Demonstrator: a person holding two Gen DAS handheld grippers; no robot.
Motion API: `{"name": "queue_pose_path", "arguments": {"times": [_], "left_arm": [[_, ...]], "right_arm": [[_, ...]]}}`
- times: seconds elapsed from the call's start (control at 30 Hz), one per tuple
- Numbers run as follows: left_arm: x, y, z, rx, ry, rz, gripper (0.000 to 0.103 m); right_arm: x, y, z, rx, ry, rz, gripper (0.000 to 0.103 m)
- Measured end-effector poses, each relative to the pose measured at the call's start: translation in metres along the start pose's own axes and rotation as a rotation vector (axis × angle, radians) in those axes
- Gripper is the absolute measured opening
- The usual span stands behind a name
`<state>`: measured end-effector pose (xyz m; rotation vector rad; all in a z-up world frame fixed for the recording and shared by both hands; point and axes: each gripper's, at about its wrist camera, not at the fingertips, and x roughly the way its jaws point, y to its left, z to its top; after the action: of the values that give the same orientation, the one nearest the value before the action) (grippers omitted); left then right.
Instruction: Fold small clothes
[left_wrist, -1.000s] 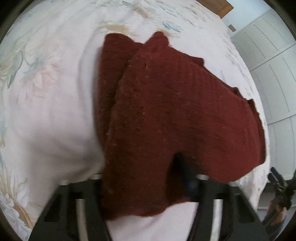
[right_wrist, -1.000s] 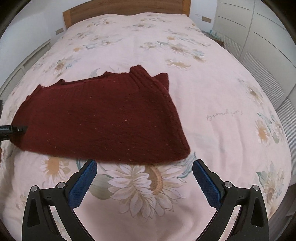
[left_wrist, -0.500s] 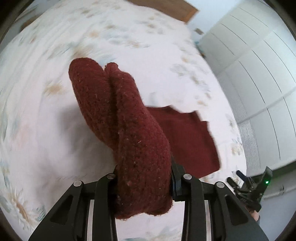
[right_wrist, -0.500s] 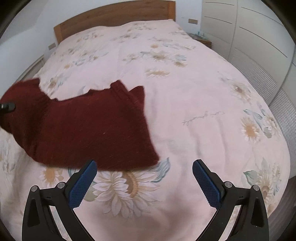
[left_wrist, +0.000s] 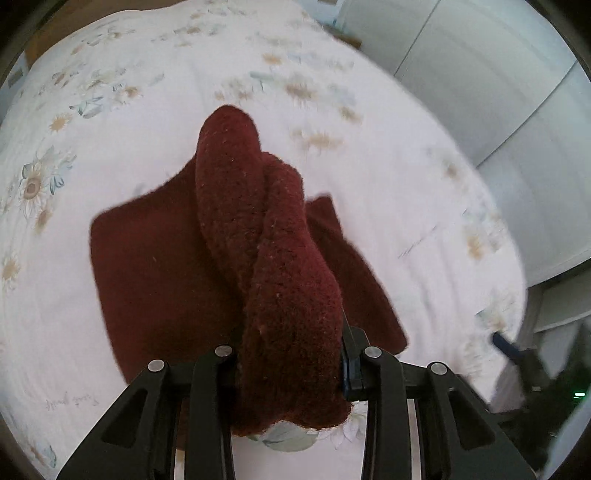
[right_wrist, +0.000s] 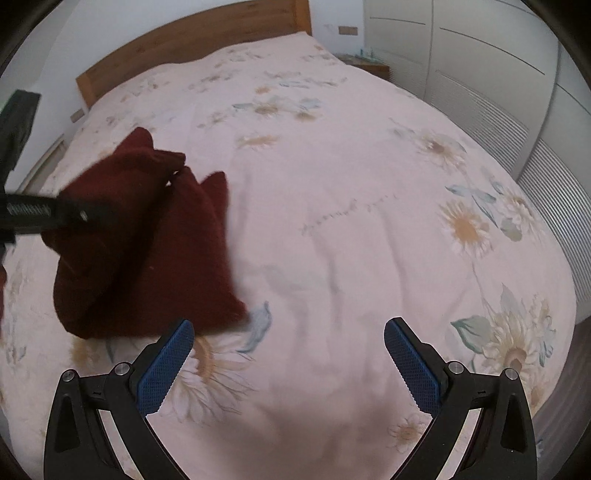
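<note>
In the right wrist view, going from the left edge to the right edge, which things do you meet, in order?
left gripper holding the dark red knit garment → bare floral bedspread → white wardrobe doors

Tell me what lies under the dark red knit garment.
The dark red knit garment rests on the floral bedspread, one edge lifted by the left gripper. A sunflower print pokes out at its near edge. What the cloth covers is hidden.

Black linkage frames with silver screws carry blue textured fingers (right_wrist: 166, 365).
</note>
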<state>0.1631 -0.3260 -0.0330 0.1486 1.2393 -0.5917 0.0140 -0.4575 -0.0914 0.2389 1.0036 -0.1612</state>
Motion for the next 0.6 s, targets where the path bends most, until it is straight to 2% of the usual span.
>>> {"name": "queue_pose_path", "arguments": {"times": [0.1, 0.17, 0.3, 0.4, 0.43, 0.47, 0.5, 0.53, 0.6], "left_arm": [[0.019, -0.005, -0.010, 0.029, 0.020, 0.062, 0.031], [0.026, -0.007, -0.017, 0.044, 0.032, 0.097, 0.038], [0.025, 0.008, -0.020, -0.019, 0.055, 0.068, 0.048], [0.010, 0.012, -0.019, -0.029, 0.062, 0.071, 0.057], [0.006, 0.011, -0.018, -0.027, 0.061, 0.069, 0.071], [0.001, 0.010, -0.017, -0.025, 0.060, 0.060, 0.091], [-0.004, 0.008, -0.016, -0.021, 0.060, 0.043, 0.099], [-0.008, 0.005, -0.012, -0.020, 0.054, 0.031, 0.102], [-0.023, 0.007, -0.009, -0.025, 0.035, 0.015, 0.102]], "right_arm": [[0.003, -0.005, -0.004, 0.010, 0.011, -0.005, 0.103], [0.004, -0.008, -0.006, 0.020, 0.013, 0.000, 0.103], [0.001, -0.010, -0.008, 0.022, 0.012, 0.001, 0.103], [-0.003, -0.010, -0.007, 0.015, 0.008, -0.004, 0.103], [-0.004, -0.010, -0.007, 0.014, 0.006, -0.004, 0.103], [-0.006, -0.010, -0.006, 0.014, 0.002, -0.004, 0.103], [-0.007, -0.009, -0.005, 0.013, 0.000, -0.002, 0.103], [-0.009, -0.007, -0.003, 0.008, -0.001, -0.001, 0.103], [-0.011, -0.002, -0.001, -0.002, -0.005, 0.002, 0.103]]}}
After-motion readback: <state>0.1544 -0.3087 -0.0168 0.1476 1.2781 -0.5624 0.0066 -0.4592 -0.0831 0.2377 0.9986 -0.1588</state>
